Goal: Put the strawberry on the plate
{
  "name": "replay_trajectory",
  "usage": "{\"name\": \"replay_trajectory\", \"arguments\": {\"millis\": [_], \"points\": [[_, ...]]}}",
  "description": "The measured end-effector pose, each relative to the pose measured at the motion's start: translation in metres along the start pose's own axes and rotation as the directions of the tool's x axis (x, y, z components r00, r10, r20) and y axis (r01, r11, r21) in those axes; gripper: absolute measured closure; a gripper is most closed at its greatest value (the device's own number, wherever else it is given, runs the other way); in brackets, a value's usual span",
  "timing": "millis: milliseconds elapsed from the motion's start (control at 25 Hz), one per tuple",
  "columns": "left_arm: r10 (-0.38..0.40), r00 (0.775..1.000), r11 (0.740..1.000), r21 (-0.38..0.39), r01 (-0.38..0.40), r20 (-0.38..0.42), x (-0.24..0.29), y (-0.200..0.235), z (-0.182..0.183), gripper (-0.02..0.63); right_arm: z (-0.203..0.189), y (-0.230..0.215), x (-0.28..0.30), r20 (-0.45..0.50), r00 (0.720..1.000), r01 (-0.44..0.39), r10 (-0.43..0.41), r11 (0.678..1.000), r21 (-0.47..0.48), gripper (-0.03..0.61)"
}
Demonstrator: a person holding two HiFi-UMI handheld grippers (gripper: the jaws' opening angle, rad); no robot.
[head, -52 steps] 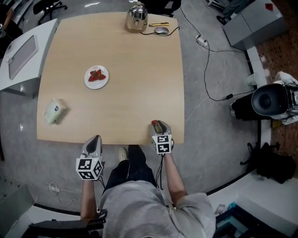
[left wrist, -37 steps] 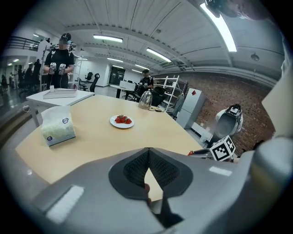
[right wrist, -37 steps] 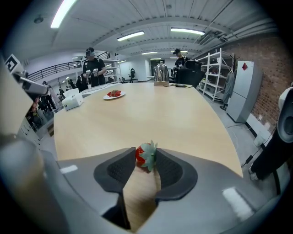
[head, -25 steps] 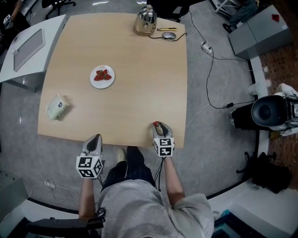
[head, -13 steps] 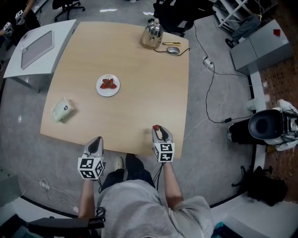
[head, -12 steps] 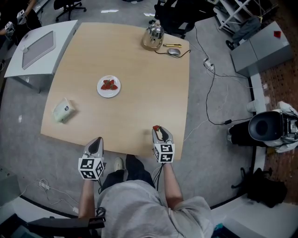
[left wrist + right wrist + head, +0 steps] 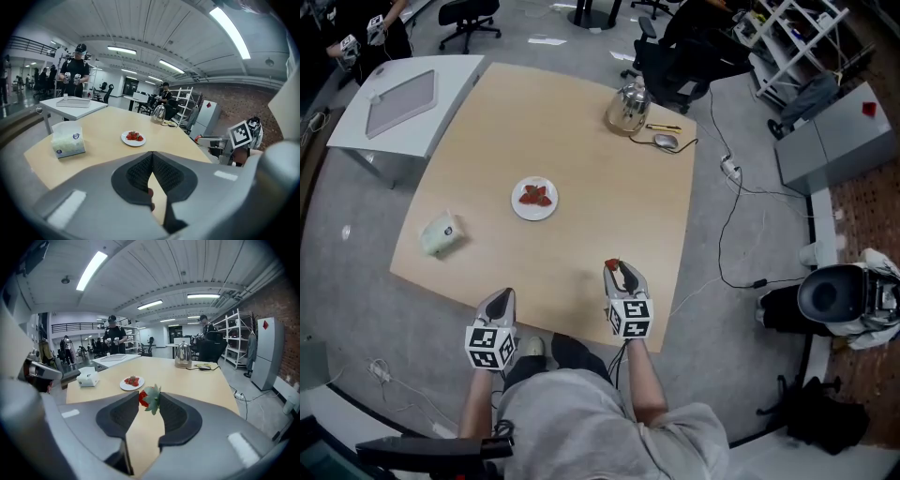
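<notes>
- Right now, the right gripper (image 7: 616,269) pinches 1 strawberry (image 7: 145,398) between its 2 jaw tips, over the table's (image 7: 609,150) near edge.
- The plate (image 7: 518,207), holding more strawberries (image 7: 535,195), lies at 10 o'clock from that gripper, well apart.
- The left gripper (image 7: 502,300), at 9 o'clock, has its jaws pressed together, empty.

The strawberry (image 7: 144,398) is red with a green leafy cap. It is pinched between the tips of the right tongs (image 7: 146,401), with its leaves against the right-hand jaw, and it is held up over the near edge of the table (image 7: 600,178). The plate (image 7: 521,205) is small, round and white. It lies flat on the table towards the middle, well apart from the held strawberry, and a few red berries (image 7: 535,195) lie on it.
</notes>
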State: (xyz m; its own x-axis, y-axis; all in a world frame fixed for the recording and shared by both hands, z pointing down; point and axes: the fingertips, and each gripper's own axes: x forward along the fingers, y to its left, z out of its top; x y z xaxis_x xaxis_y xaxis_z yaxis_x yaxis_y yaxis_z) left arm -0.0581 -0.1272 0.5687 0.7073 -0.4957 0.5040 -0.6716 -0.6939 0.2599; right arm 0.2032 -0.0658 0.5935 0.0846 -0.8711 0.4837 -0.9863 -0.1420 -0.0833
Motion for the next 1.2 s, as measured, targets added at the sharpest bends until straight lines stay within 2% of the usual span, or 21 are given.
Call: {"name": "replay_trajectory", "arguments": {"millis": [200,480,920,1200], "points": [[0.032,0.999,0.999,-0.014,-0.032,0.012,0.005,0.003,0.007,0.594,0.036,0.002,0.015,0.048,0.997,-0.062,0.061,0.998,0.021,0.434],[0.083,0.996,0.996,-0.041,-0.082,0.029,0.015,0.008,0.005,0.594,0.067,0.001,0.060,0.087,0.988,-0.128,0.131,0.991,-0.036,0.434],[0.158,0.987,0.983,-0.092,-0.156,0.015,0.022,0.023,-0.003,0.594,0.084,0.023,0.131,0.059,0.968,-0.237,0.245,0.965,-0.114,0.434],[0.203,0.979,0.973,-0.114,-0.203,-0.012,0.030,0.037,-0.008,0.594,0.080,0.038,0.176,0.027,0.950,-0.303,0.310,0.943,-0.136,0.434]]}}
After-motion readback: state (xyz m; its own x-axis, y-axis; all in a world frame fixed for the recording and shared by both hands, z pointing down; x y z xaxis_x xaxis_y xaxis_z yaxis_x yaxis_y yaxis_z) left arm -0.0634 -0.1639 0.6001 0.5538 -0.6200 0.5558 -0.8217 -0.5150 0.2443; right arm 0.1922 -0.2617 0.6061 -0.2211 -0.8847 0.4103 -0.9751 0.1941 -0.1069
